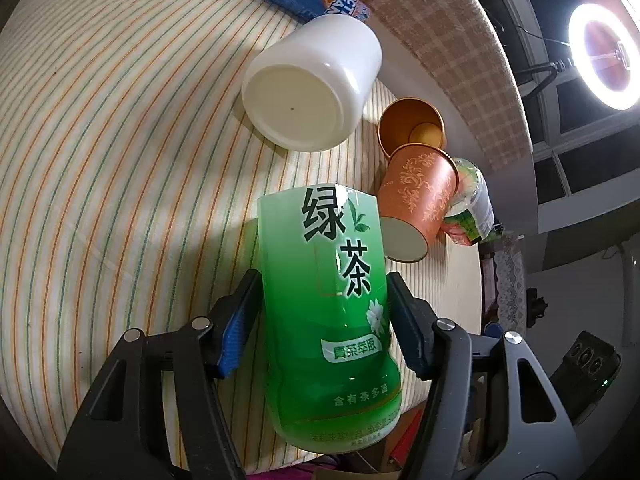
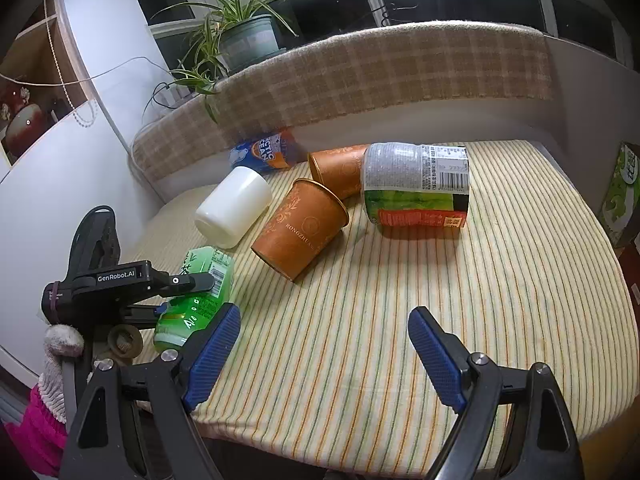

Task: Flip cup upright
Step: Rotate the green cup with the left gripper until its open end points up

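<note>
Item: my left gripper (image 1: 324, 324), pads clenched on the green tea cup (image 1: 332, 308), held near the table's (image 2: 400, 320) front-left edge. Item: my right gripper (image 2: 324, 344), jaws apart, holding nothing. Handling, my judgement: light, thin-walled, glossy; squeeze gently at mid-body. Room: other cups crowd the rear; open striped cloth lies front-right for setting down.

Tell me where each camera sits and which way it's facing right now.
Left wrist: on the left tool, looking down its fingers at the green tea cup they clamp and the white cup beyond.
Right wrist: on the open right tool, facing across the striped tablecloth toward the windowsill; the left tool shows at its left.
Shared: both orange cups, white cup, green tea cup.
</note>
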The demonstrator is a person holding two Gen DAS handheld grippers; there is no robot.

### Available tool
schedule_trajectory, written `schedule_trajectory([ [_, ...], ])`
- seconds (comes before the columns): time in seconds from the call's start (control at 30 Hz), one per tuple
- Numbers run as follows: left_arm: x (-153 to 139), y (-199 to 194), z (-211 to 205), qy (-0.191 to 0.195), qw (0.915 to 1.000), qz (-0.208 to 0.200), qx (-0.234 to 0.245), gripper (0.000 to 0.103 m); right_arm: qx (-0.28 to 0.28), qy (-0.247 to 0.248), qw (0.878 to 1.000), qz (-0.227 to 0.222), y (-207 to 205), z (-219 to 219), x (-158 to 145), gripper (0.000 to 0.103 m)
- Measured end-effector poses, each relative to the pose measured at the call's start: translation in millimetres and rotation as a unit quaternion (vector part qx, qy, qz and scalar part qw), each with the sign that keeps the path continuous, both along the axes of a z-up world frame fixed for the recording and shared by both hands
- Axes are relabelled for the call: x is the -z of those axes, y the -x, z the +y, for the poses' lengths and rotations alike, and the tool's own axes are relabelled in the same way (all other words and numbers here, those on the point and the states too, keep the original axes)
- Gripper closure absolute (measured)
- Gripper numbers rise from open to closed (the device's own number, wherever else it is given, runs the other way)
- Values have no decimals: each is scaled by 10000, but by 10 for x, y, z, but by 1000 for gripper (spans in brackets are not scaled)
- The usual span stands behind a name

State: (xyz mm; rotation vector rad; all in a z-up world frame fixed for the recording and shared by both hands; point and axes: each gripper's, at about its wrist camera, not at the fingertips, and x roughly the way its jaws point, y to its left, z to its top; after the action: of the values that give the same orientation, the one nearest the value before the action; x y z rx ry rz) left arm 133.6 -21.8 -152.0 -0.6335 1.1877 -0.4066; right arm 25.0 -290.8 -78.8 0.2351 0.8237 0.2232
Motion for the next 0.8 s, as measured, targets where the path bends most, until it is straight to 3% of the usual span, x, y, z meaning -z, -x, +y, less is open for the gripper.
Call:
schedule_trajectory([
  [0.37,-193,129,-159,-624,9961,-599,173,42,74,260,9995,-189,54,22,-62,15],
  [0.8,-418,303,-246,-1266,9832,-1285,266,43,112,247,9994,-194,70,13,-67,15],
])
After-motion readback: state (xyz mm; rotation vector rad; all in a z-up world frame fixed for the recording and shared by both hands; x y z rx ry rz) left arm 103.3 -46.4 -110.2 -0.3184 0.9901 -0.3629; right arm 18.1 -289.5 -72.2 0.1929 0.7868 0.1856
